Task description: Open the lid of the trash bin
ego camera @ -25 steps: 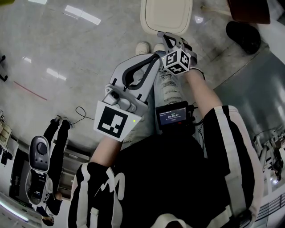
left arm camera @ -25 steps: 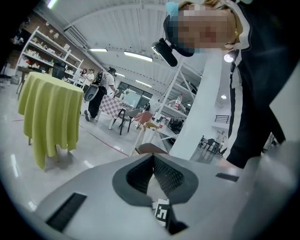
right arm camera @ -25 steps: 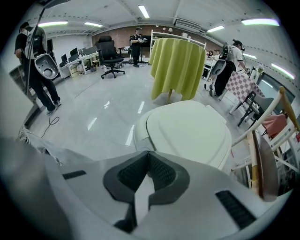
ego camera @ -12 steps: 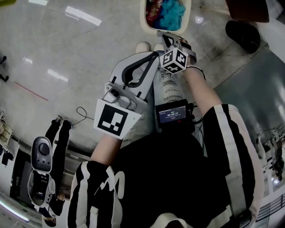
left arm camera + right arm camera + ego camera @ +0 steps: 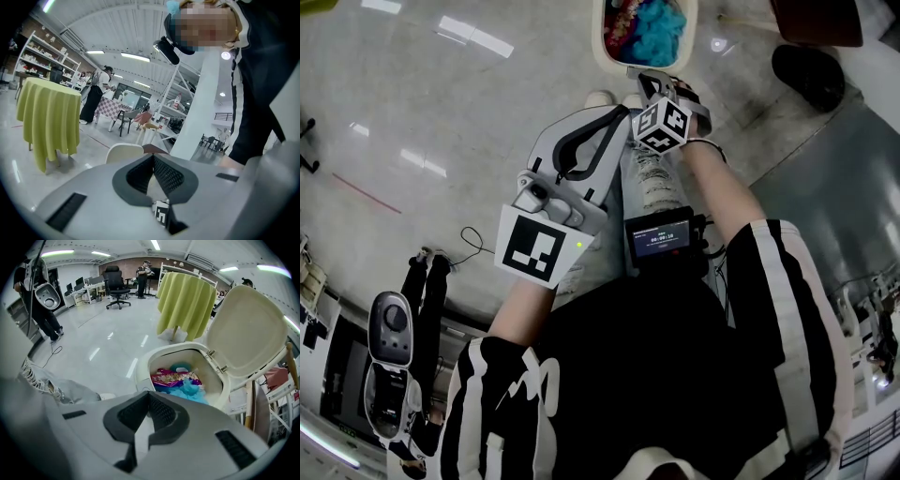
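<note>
Closed tight on nothing, the left gripper [image 5: 153, 158] hangs over the person's leg. To its right, the right gripper [image 5: 149, 394] is likewise pinched together and empty, just near of the trash bin [image 5: 142, 373], whose lid [image 5: 246, 329] stands raised on its far-right side.

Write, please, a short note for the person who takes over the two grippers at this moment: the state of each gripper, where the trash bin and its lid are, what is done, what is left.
Left gripper: jaws together, nothing between them, held short of the bin.
Right gripper: jaws together, empty, at the near side of the trash bin, clear of the lid.
Lid: swung up on its hinge, standing open. A pink wrapper and blue waste show inside.
Done: the lid is open.
Left: apparently nothing of the task; probably just draw both grippers back.
</note>
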`<action>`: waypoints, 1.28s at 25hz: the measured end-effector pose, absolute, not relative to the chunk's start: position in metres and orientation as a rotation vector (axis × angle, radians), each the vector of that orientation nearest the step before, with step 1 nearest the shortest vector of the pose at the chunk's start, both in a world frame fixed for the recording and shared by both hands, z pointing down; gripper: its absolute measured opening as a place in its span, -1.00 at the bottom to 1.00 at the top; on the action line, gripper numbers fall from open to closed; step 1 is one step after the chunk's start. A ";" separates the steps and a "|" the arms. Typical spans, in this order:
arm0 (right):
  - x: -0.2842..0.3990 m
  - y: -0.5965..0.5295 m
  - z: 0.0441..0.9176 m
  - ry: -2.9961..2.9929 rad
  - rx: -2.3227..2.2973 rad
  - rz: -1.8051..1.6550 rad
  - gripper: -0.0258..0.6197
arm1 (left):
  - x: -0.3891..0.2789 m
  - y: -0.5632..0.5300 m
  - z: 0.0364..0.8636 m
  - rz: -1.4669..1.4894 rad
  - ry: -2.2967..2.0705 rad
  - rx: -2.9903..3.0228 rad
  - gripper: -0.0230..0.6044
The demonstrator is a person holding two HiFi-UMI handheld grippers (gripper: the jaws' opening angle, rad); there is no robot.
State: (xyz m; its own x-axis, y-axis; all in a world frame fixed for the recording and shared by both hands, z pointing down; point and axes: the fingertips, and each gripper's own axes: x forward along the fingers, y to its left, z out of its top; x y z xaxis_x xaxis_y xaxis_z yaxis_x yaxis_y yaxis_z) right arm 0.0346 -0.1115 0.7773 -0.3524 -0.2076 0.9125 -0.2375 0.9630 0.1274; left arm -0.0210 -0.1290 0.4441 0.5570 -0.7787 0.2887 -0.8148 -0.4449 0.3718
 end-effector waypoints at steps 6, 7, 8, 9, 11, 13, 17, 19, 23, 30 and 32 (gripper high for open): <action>0.032 -0.116 0.760 -1.997 0.377 0.069 -0.89 | -0.019 -0.131 0.440 0.102 -1.285 2.337 -0.90; 0.031 -0.116 0.757 -2.007 0.390 0.082 -0.89 | -0.019 -0.131 0.439 0.099 -1.286 2.340 -0.90; 0.031 -0.116 0.754 -2.017 0.401 0.091 -0.89 | -0.019 -0.131 0.438 0.098 -1.287 2.344 -0.90; 0.029 -0.117 0.751 -2.025 0.410 0.098 -0.89 | -0.018 -0.132 0.438 0.099 -1.286 2.348 -0.90; 0.026 -0.119 0.745 -2.038 0.424 0.106 -0.89 | -0.019 -0.134 0.436 0.097 -1.286 2.352 -0.90; 0.023 -0.121 0.739 -2.053 0.434 0.113 -0.89 | -0.020 -0.135 0.434 0.091 -1.288 2.352 -0.90; 0.019 -0.120 0.729 -2.076 0.451 0.129 -0.89 | -0.022 -0.133 0.432 0.087 -1.291 2.356 -0.90; 0.018 -0.122 0.724 -2.088 0.463 0.129 -0.89 | -0.023 -0.133 0.431 0.085 -1.291 2.360 -0.90; 0.019 -0.125 0.709 -2.113 0.480 0.129 -0.89 | -0.022 -0.135 0.425 0.072 -1.296 2.366 -0.90; 0.021 -0.128 0.679 -2.159 0.525 0.157 -0.89 | -0.019 -0.139 0.413 0.054 -1.292 2.381 -0.90; 0.020 -0.128 0.671 -2.171 0.530 0.158 -0.89 | -0.018 -0.139 0.409 0.049 -1.287 2.384 -0.90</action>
